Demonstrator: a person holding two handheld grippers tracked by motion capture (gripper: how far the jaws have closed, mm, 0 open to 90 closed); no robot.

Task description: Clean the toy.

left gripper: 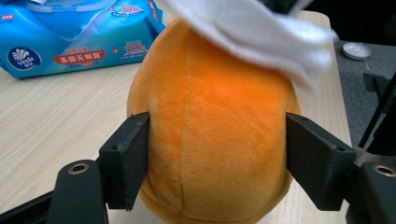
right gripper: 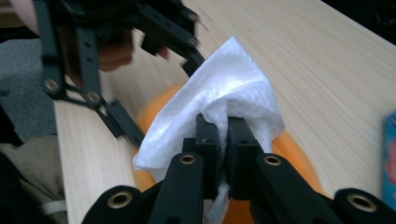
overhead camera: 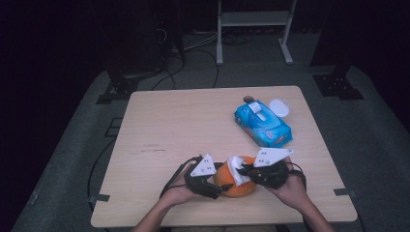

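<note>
An orange plush ball [overhead camera: 235,186] rests on the wooden table [overhead camera: 183,125] near its front edge. My left gripper [overhead camera: 221,186] holds it from the left. In the left gripper view both pads press into the sides of the plush ball [left gripper: 210,116]. A white tissue [overhead camera: 235,166] lies over the top of the ball, with my right gripper [overhead camera: 243,170] shut on it from the right. In the right gripper view the two jaws [right gripper: 224,128] pinch a fold of the tissue [right gripper: 219,88], with the orange ball [right gripper: 289,149] beneath it.
A blue pack of wet wipes [overhead camera: 263,123] lies at the back right of the table, with a white round lid [overhead camera: 279,107] and a small dark disc [overhead camera: 249,99] beside it. A metal stand [overhead camera: 254,19] and cables are on the floor behind the table.
</note>
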